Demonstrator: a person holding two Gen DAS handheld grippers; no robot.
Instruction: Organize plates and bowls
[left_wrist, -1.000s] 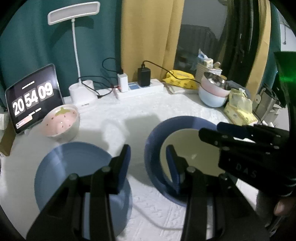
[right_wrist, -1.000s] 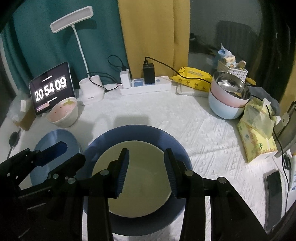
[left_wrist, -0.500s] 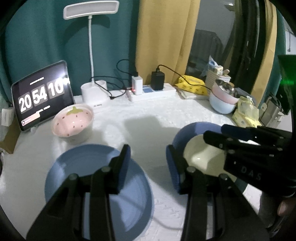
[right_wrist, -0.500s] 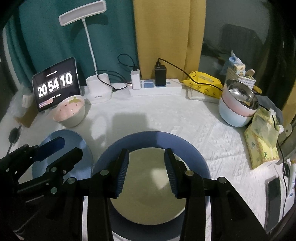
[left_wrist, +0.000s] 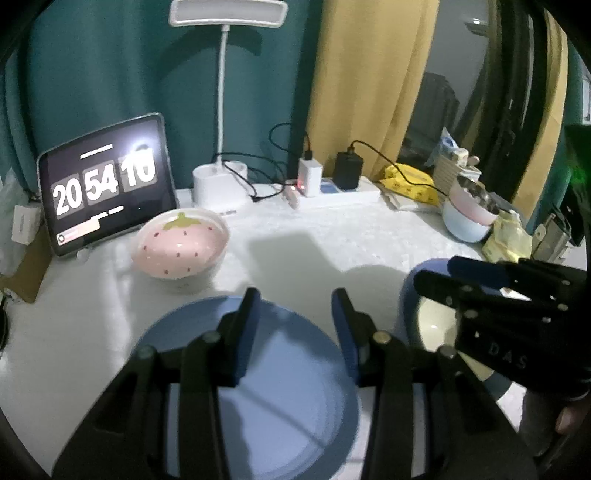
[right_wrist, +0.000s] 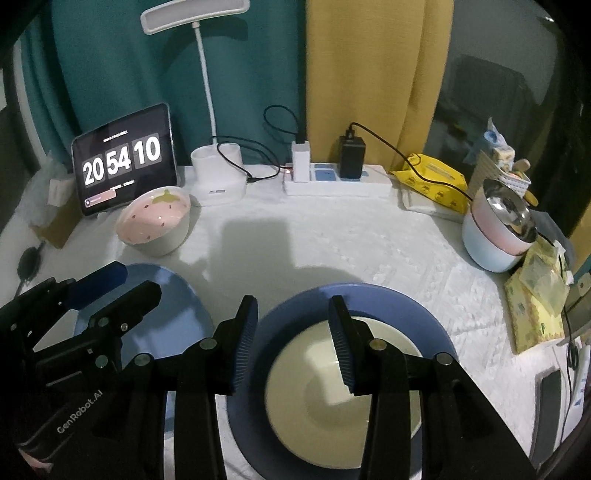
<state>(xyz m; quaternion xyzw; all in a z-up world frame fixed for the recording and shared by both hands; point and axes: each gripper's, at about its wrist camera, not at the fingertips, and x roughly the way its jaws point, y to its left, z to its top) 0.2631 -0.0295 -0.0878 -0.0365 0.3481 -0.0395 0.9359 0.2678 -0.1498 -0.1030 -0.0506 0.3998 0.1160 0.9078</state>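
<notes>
A light blue plate (left_wrist: 280, 384) lies on the white table under my left gripper (left_wrist: 295, 317), which is open and empty above it. It also shows in the right wrist view (right_wrist: 173, 317). A cream plate (right_wrist: 317, 384) rests on a dark blue plate (right_wrist: 295, 314) under my right gripper (right_wrist: 293, 325), which is open and empty. A pink strawberry bowl (left_wrist: 181, 243) stands at the back left, also in the right wrist view (right_wrist: 155, 221). Stacked pink and pale blue bowls (right_wrist: 495, 236) with a steel bowl on top stand at the right.
A tablet clock (right_wrist: 123, 158), a lamp base (right_wrist: 218, 177) and a power strip (right_wrist: 336, 181) with cables line the back edge. Yellow packets (right_wrist: 432, 181) and tissue packs (right_wrist: 535, 306) lie at the right. A phone (right_wrist: 550, 402) lies at the front right.
My left gripper has swung left, from over the dark blue plate to over the light blue plate. My right gripper has pulled back and risen slightly over the cream plate.
</notes>
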